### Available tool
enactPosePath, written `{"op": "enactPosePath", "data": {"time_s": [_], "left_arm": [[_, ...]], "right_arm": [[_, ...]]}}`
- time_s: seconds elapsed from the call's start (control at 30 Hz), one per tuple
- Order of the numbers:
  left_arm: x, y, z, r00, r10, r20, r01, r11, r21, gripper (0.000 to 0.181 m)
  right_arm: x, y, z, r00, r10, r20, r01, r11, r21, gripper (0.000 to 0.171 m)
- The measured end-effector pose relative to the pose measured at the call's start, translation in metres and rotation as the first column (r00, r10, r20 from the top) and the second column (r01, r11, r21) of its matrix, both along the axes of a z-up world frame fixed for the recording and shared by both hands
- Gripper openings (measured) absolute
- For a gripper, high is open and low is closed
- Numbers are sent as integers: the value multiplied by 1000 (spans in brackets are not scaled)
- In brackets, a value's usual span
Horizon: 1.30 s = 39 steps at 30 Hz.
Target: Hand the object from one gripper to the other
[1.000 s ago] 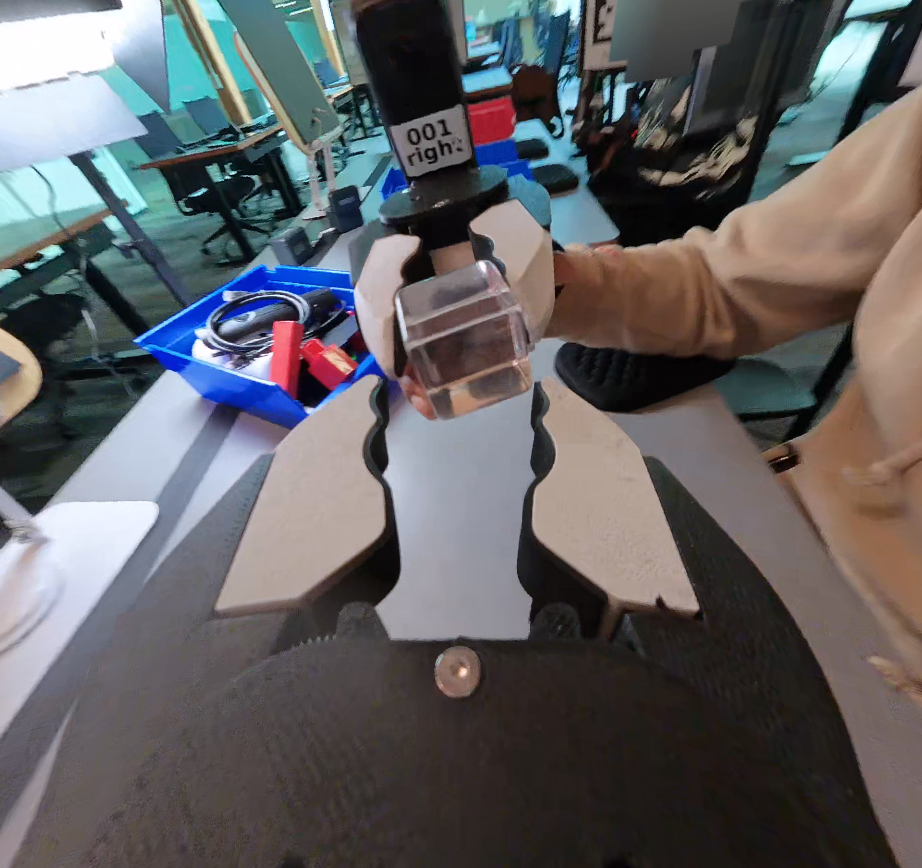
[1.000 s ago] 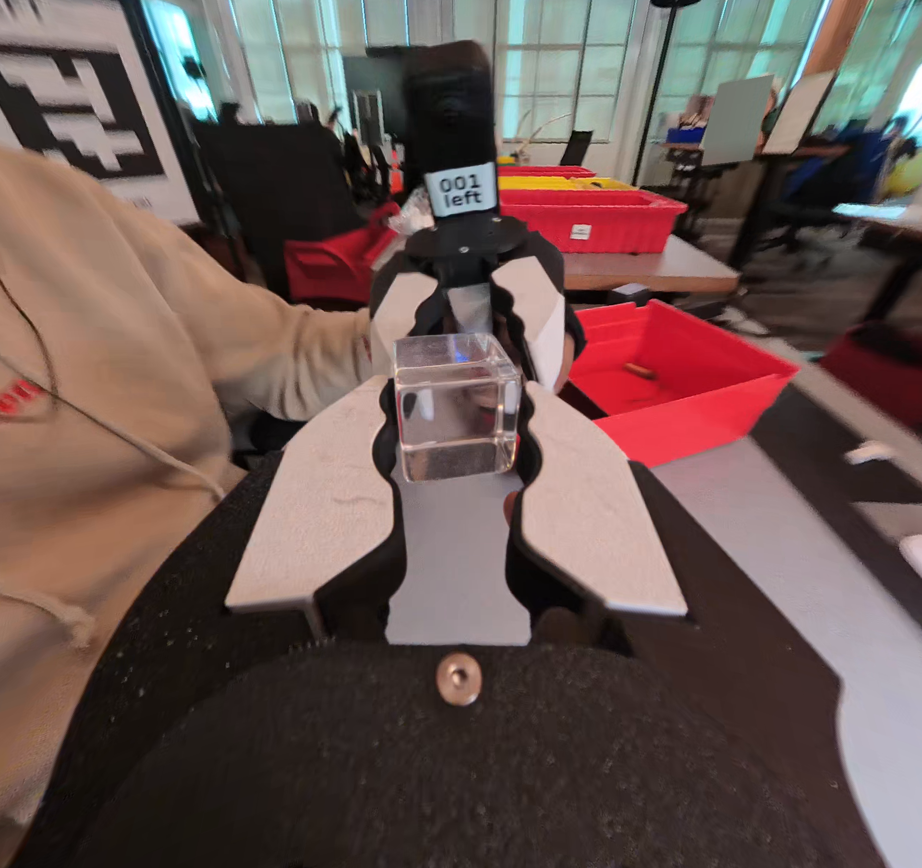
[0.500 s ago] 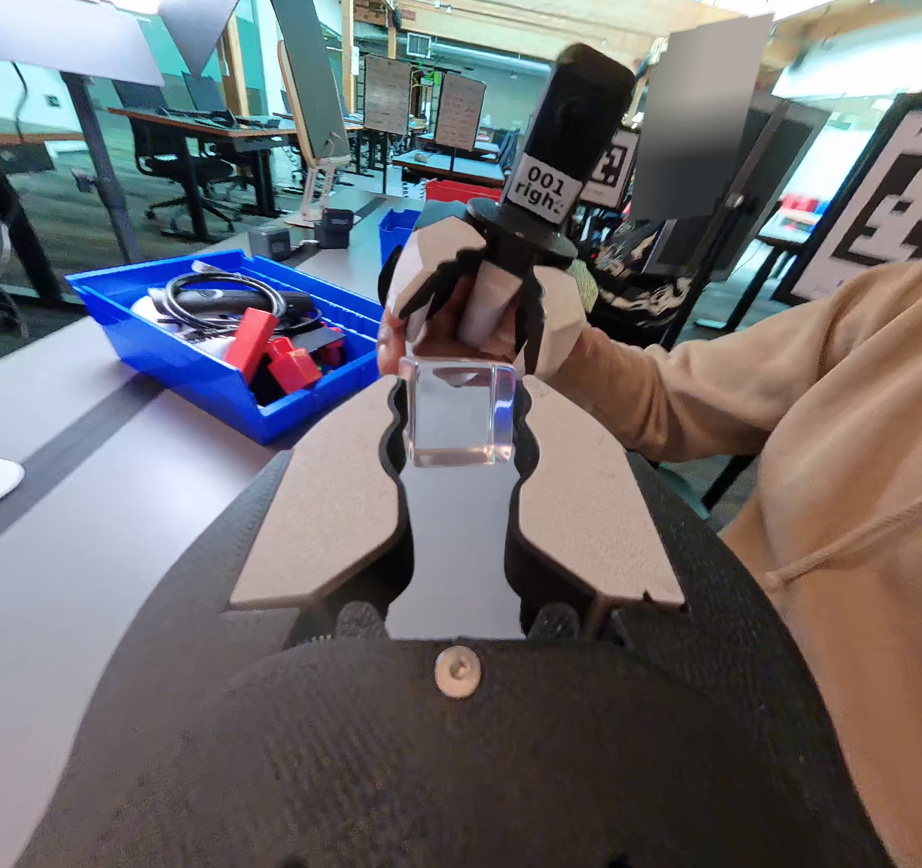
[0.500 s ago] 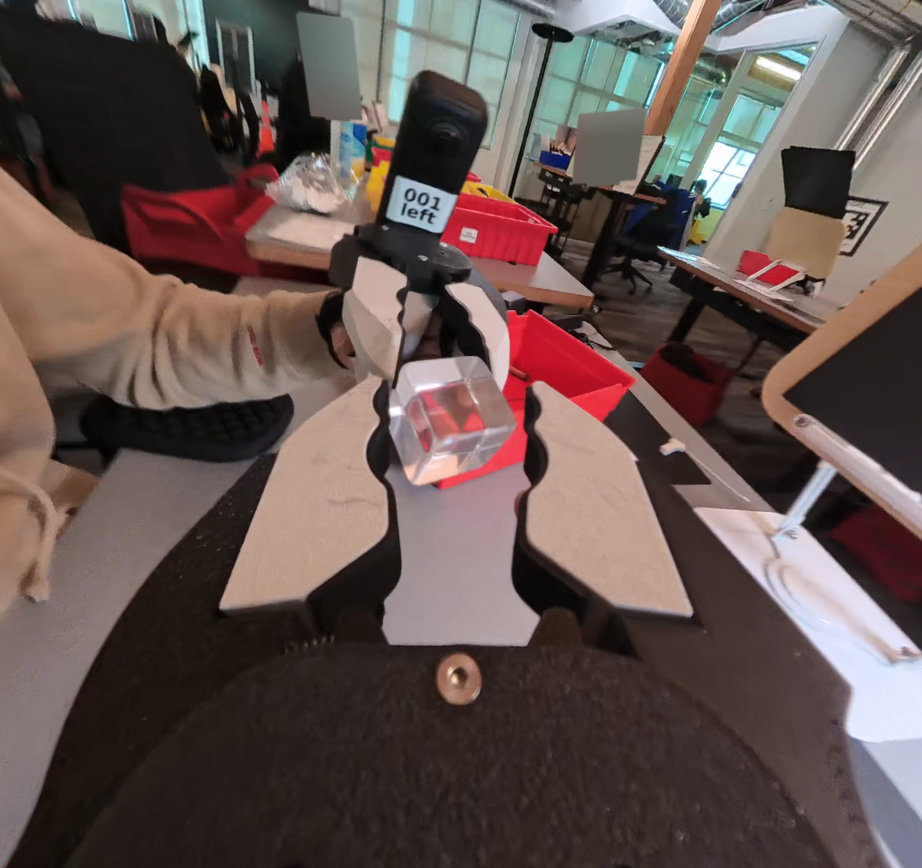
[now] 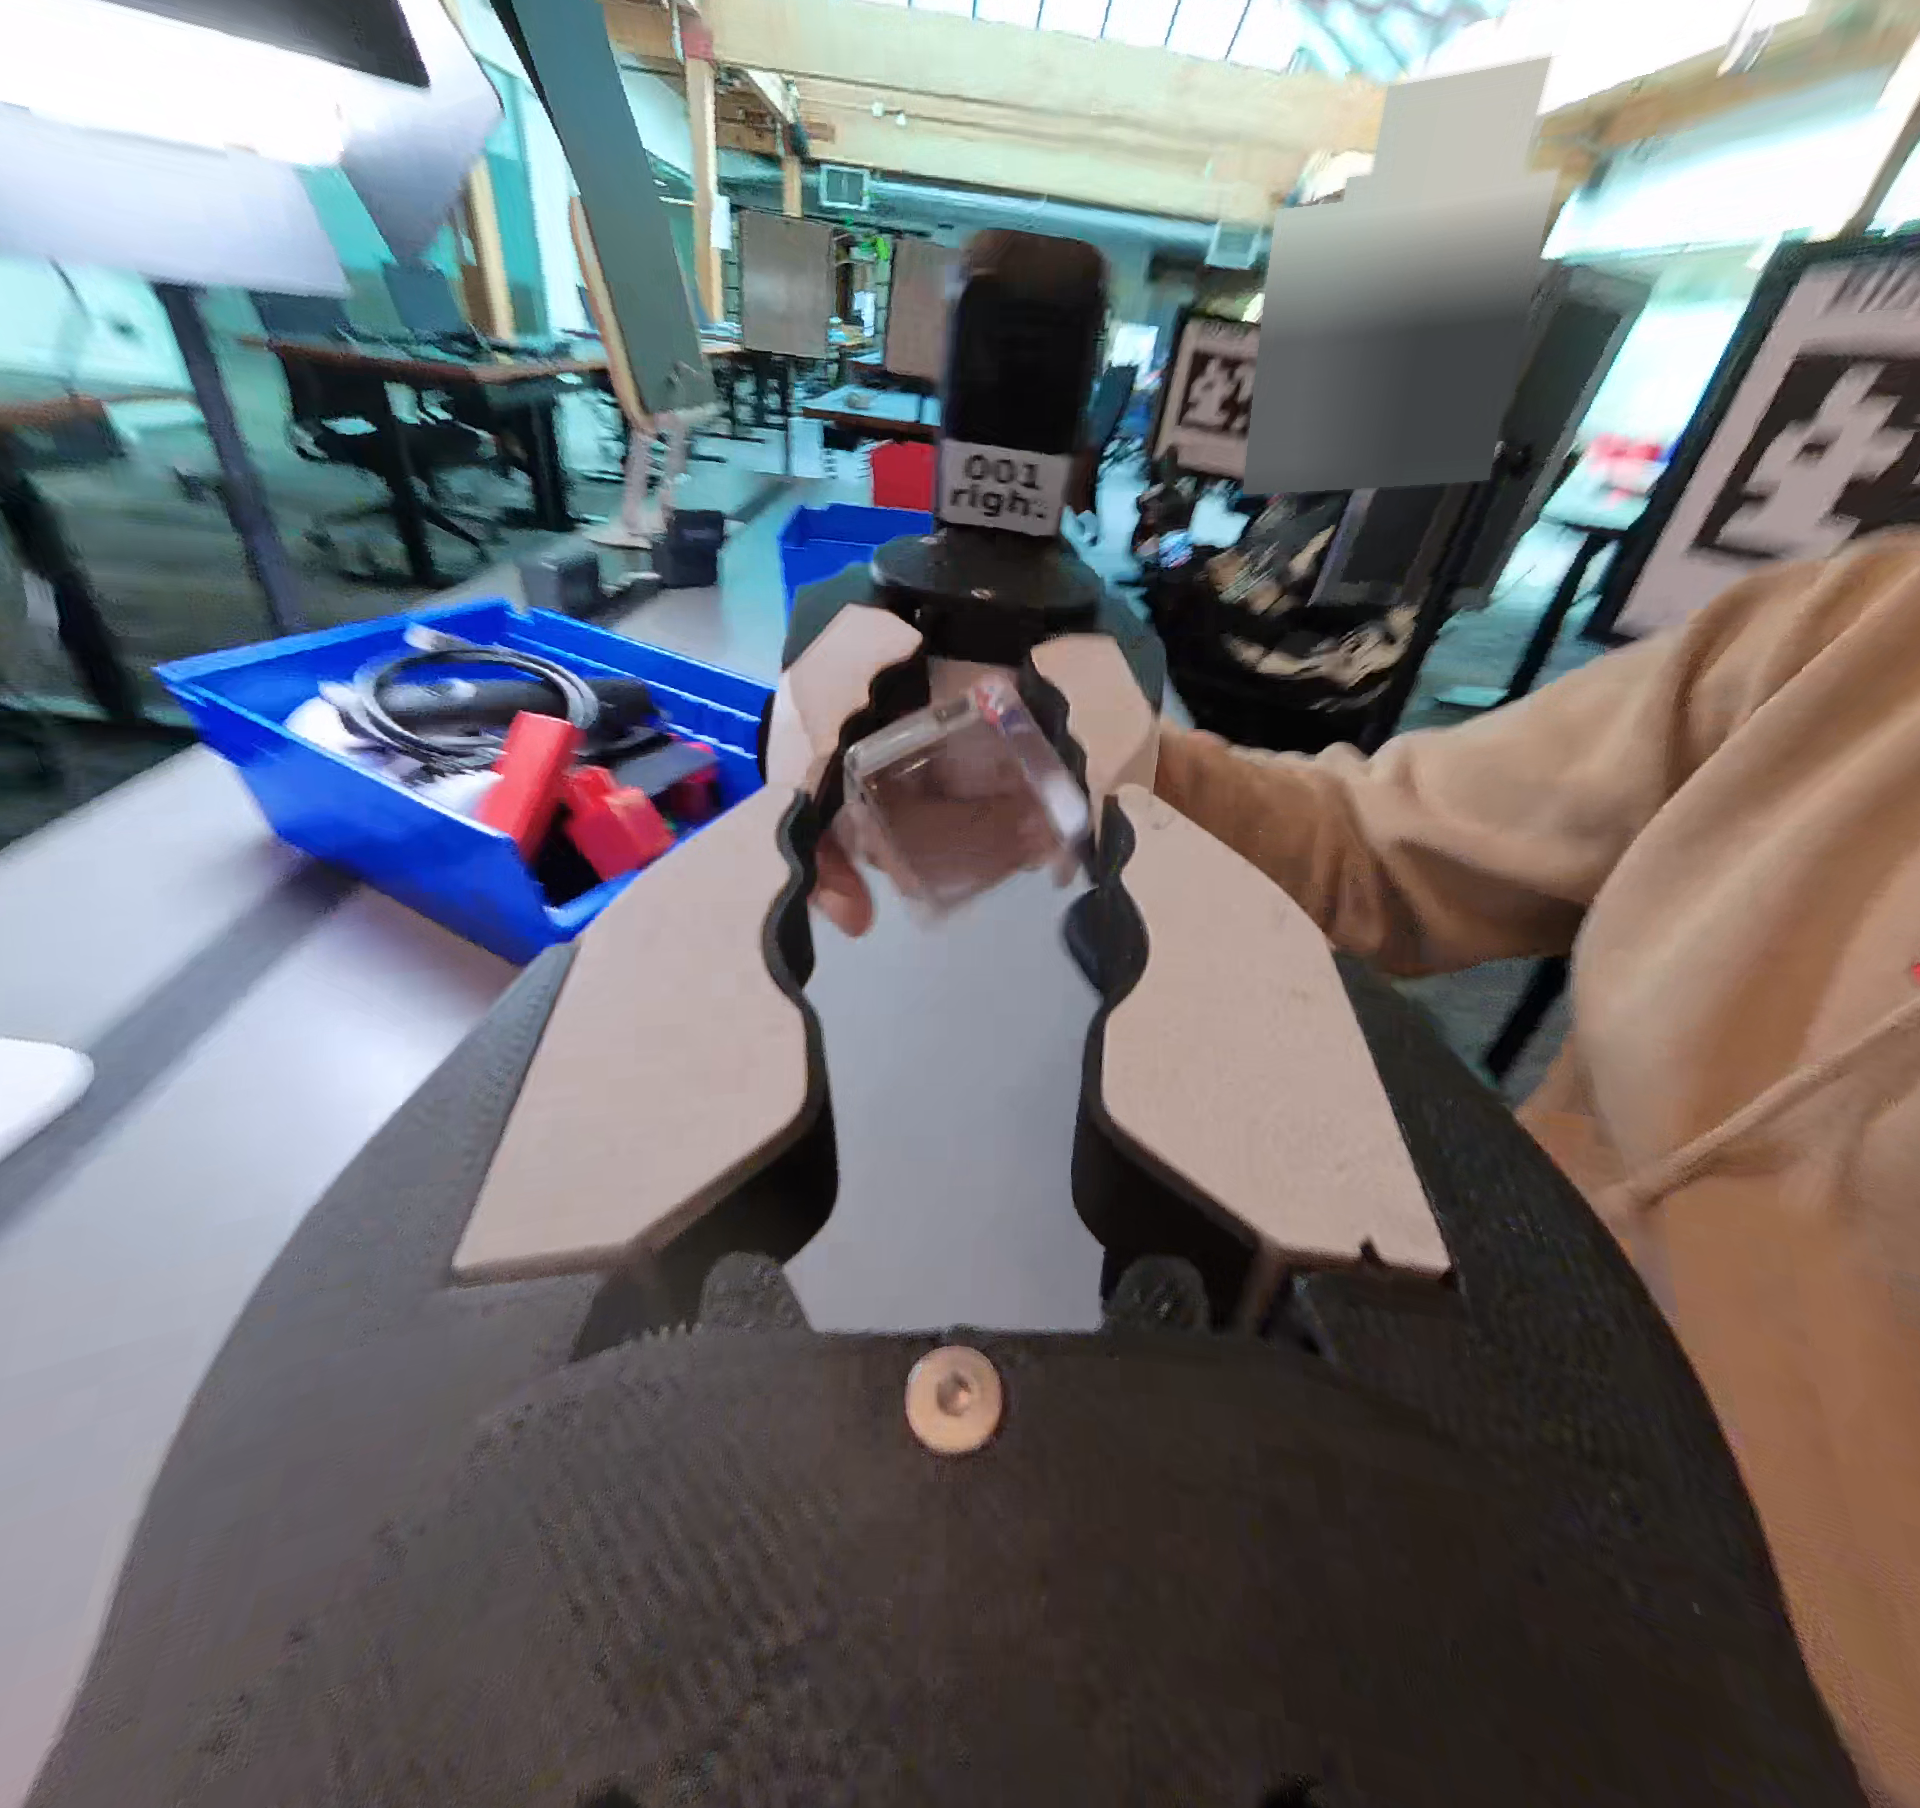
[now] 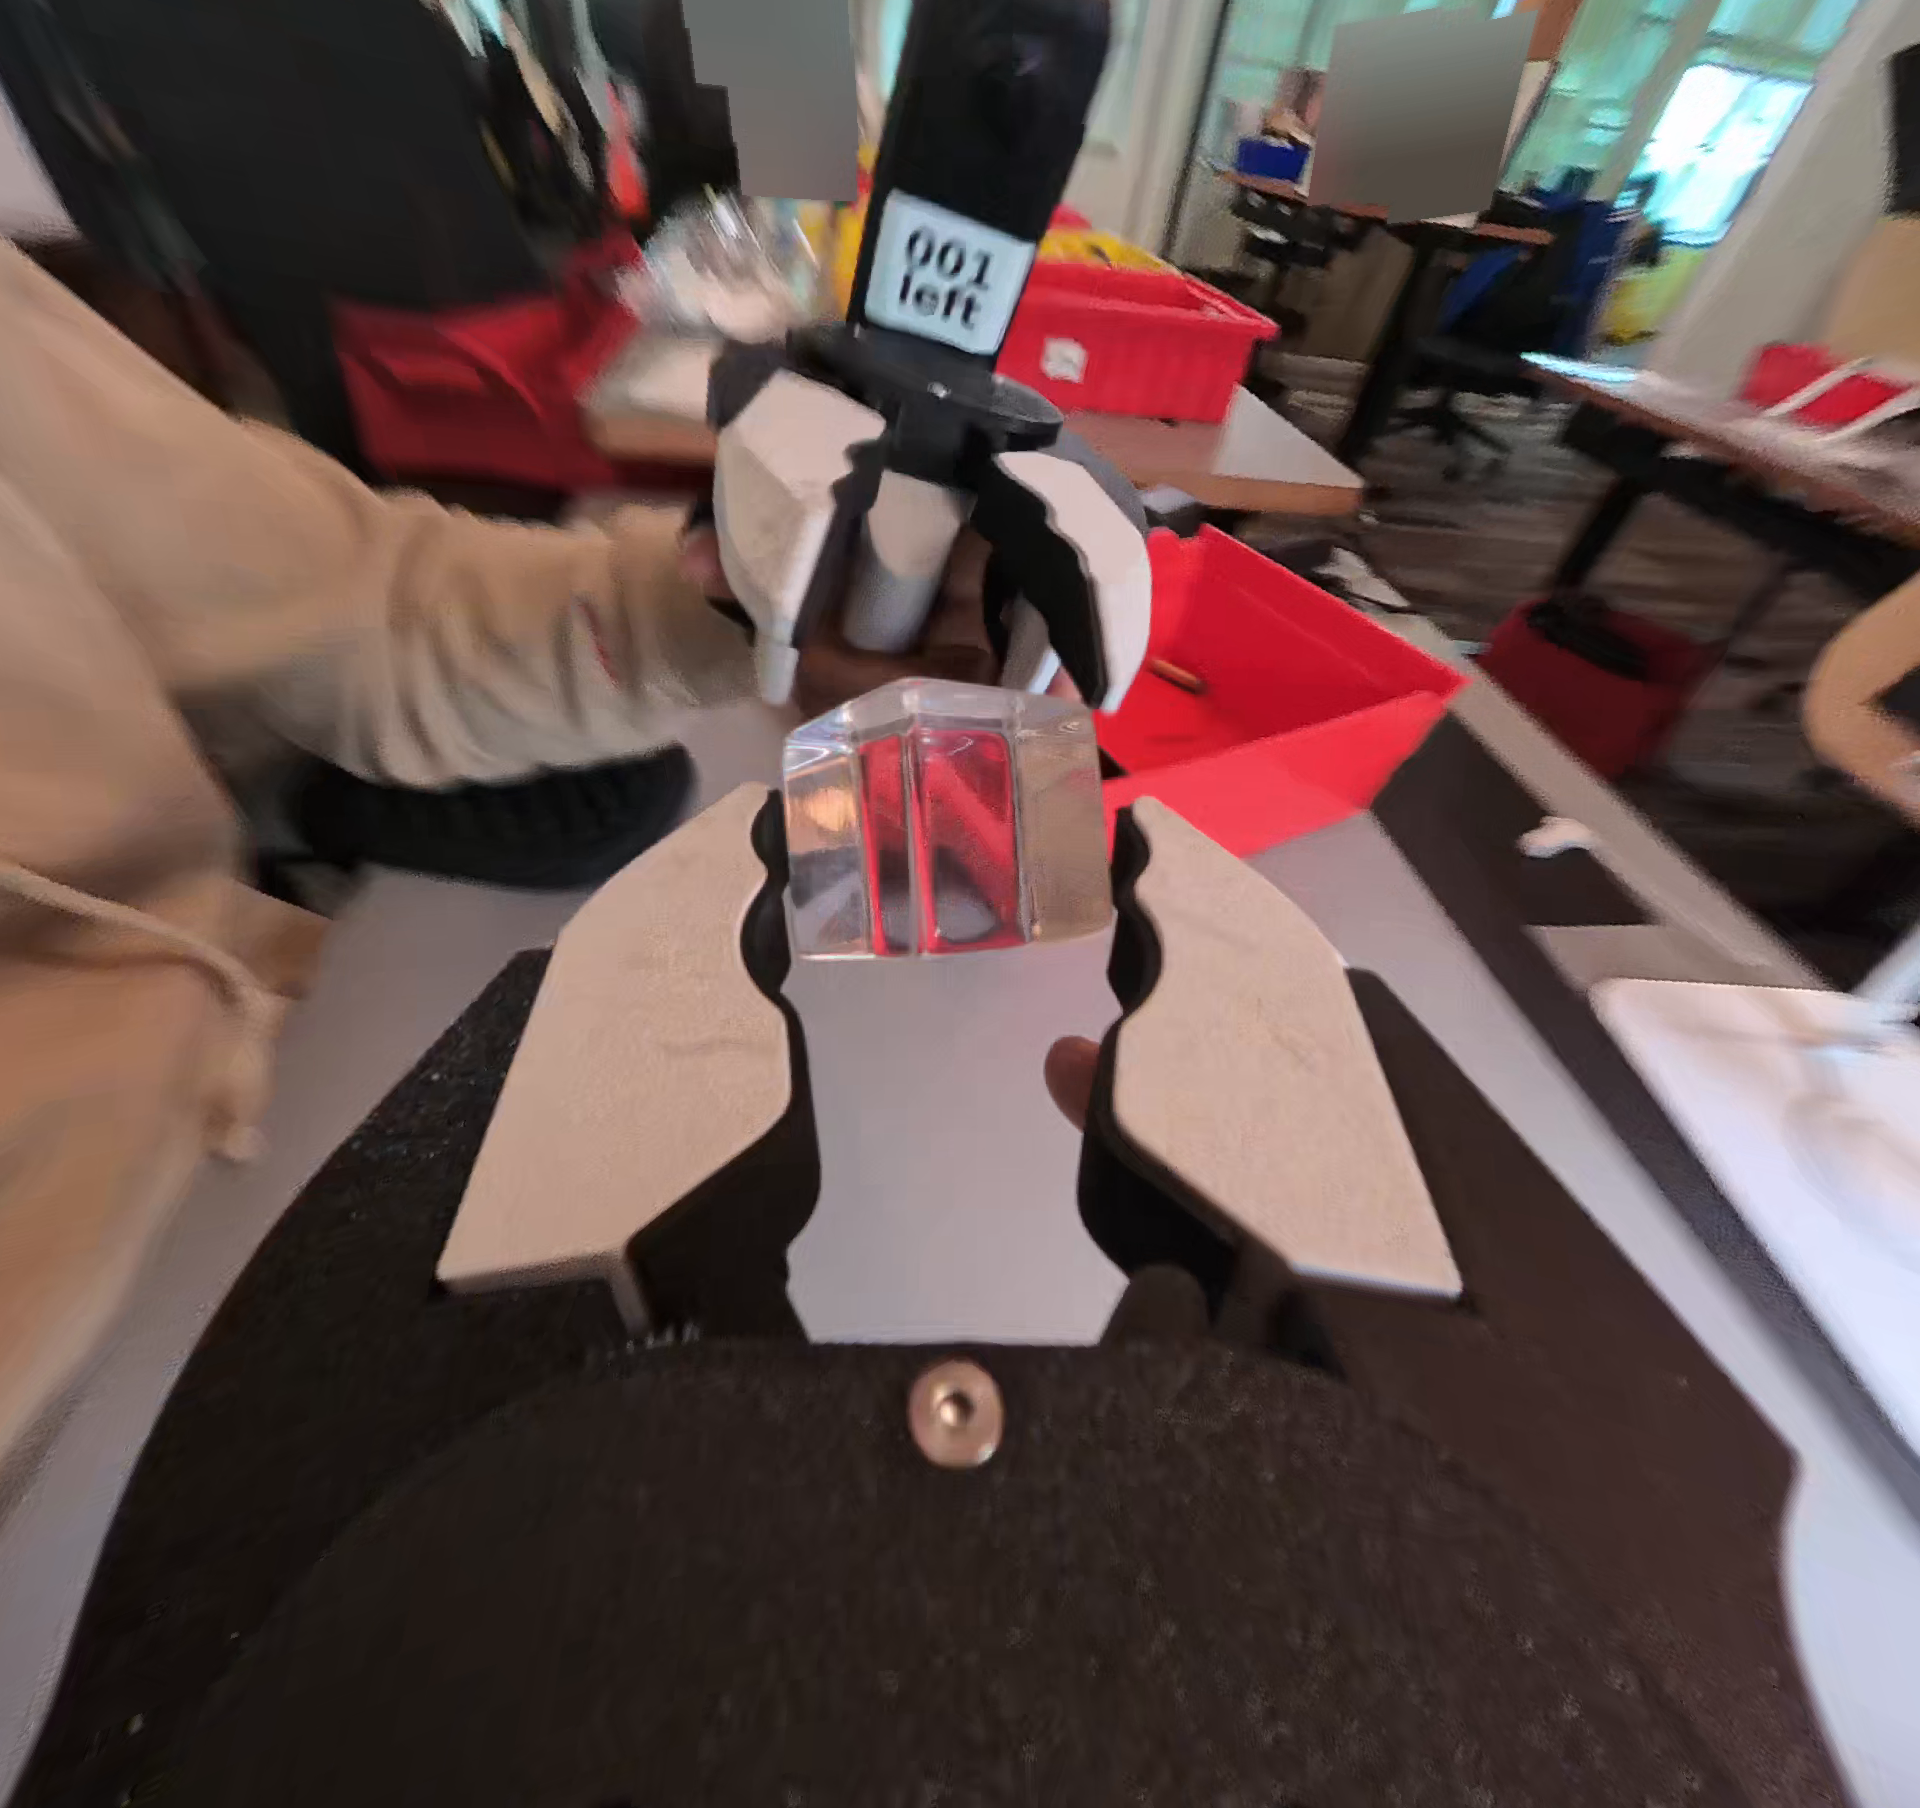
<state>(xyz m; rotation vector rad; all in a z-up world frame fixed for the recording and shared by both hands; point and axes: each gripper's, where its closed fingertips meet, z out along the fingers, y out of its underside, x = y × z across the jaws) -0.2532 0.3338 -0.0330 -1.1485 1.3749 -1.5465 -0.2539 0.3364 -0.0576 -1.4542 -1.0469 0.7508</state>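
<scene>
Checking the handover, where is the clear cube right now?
The clear cube is clamped in the right gripper, centre of the right wrist view, with the open left gripper just beyond it.

cube [image 6: 940, 828]: clear, glossy, smooth
right gripper [image 6: 940, 875] fingers [image 6: 644, 1031]: matt grey
blue bin [image 5: 416, 823]: glossy plastic
sleeve [image 5: 1455, 771]: tan cloth

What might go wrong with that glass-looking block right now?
1. The right gripper pinches the clear cube only at its very tips, and the cube sits turned edge-on, so it may slip and drop onto the grey table.
2. The left gripper is open, so it would not catch it.
</scene>
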Motion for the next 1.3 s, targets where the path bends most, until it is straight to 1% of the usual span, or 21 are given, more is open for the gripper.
{"op": "enactPosePath", "data": {"time_s": [0.07, 0.13, 0.2, 0.27, 0.3, 0.37, 0.43, 0.47, 0.5, 0.57, 0.67, 0.73, 0.8, 0.83, 0.87, 0.97, 1.03, 1.07, 1.13, 1.2, 1.3], "left_arm": [[-5, -1, 0, 999, 52, 1, -52, 984, 170, 57], [-5, -6, -8, 996, 85, -30, -70, 940, 333, 61], [-1, -15, -21, 993, 88, -76, -45, 893, 448, 62], [4, -19, -36, 986, 103, -129, -21, 853, 521, 57], [4, -24, -42, 985, 82, -155, 14, 843, 537, 48], [4, -21, -41, 983, 93, -157, 4, 849, 529, 46], [4, -9, -32, 981, 135, -142, -56, 887, 459, 46], [2, -6, -28, 982, 122, -145, -56, 919, 391, 46], [1, 0, -24, 983, 119, -141, -70, 947, 314, 46], [-1, 12, -17, 984, 111, -137, -91, 986, 142, 46], [1, 16, -18, 985, 15, -172, -40, 989, -143, 45], [7, 12, -23, 981, -53, -189, -4, 956, -293, 45], [12, 4, -27, 975, -123, -187, 46, 928, -370, 45], [14, 4, -28, 977, -117, -177, 43, 926, -374, 45], [13, 7, -26, 982, -102, -161, 38, 931, -364, 45], [3, 23, -9, 997, -22, -69, 0, 950, -312, 46], [-6, 42, 0, 995, 93, -17, -95, 969, -226, 46], [-11, 52, 2, 987, 160, -1, -158, 974, -161, 45], [-22, 75, 4, 953, 303, 24, -303, 953, -6, 41], [-35, 96, 7, 906, 418, 69, -424, 899, 108, 36], [-52, 131, 4, 809, 580, 99, -586, 779, 222, 28]], "right_arm": [[4, -8, 8, 981, 108, -164, -136, 975, -174, 59], [2, -17, 8, 938, 196, -285, -287, 901, -325, 59], [-7, -22, -1, 913, 228, -338, -374, 800, -469, 59], [-19, -29, -11, 898, 256, -357, -425, 717, -553, 59], [-24, -31, -14, 896, 264, -358, -434, 695, -573, 59], [-26, -29, -16, 902, 253, -349, -420, 699, -579, 59], [-18, -13, -3, 923, 164, -347, -330, 800, -500, 57], [-10, -8, 7, 932, 141, -333, -276, 872, -404, 56], [-2, -8, 18, 944, 125, -306, -213, 937, -276, 61], [12, -9, 30, 978, 63, -200, -66, 998, -9, 65], [15, -1, 24, 989, -131, 63, 103, 938, 332, 68], [3, 3, 14, 957, -225, 182, 113, 869, 482, 71], [-5, 13, -5, 891, -335, 306, 96, 798, 595, 66], [-7, 15, -14, 856, -371, 361, 64, 768, 637, 54], [-7, 16, -15, 850, -384, 360, 66, 755, 652, 48], [11, 21, -1, 912, -328, 247, 176, 856, 487, 47], [44, 30, 16, 926, -352, 137, 269, 869, 415, 47], [66, 37, 23, 909, -403, 105, 334, 857, 393, 47], [118, 53, 29, 835, -542, 94, 479, 801, 360, 48], [177, 69, 20, 703, -697, 140, 634, 704, 321, 47], [256, 77, -27, 479, -798, 366, 794, 572, 206, 48]]}}
